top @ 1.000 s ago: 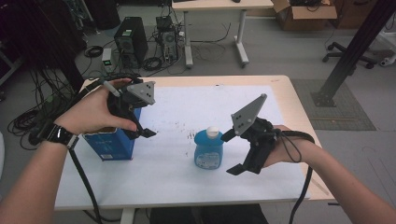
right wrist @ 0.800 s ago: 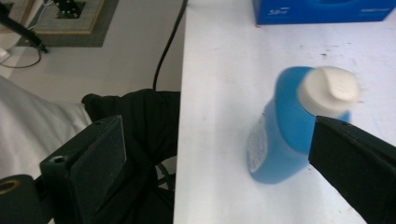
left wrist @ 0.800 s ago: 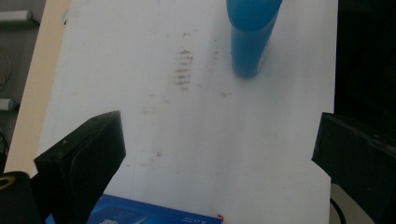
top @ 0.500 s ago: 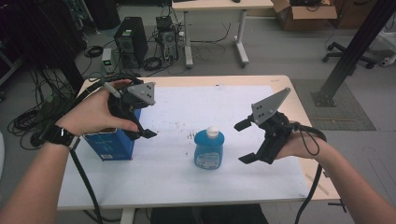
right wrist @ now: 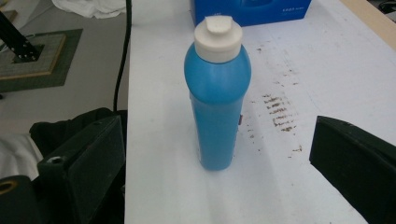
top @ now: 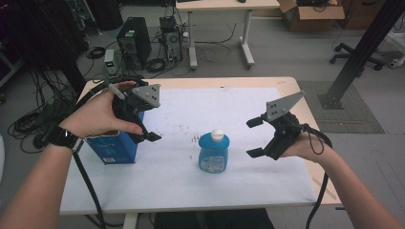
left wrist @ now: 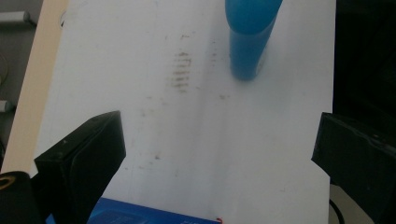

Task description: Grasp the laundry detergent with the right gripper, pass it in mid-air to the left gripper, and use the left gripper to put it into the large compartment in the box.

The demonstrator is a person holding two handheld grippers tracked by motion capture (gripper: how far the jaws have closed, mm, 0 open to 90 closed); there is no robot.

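Beside the blue bottle (top: 214, 152), the right gripper (top: 254, 137) has been drawn back, wide open and empty, leaving the bottle released upright; the left gripper (top: 152, 123) is held wide open, empty, over the blue box (top: 112, 149).

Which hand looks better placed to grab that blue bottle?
Probably the right. The right gripper is open beside the blue bottle, which stands centred between its jaws in its own view. The left gripper, also open, hovers over the blue box.

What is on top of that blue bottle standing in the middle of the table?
A white cap closes the blue bottle; it looks like a flip-top, shut. What is inside cannot be seen, since the plastic is opaque.
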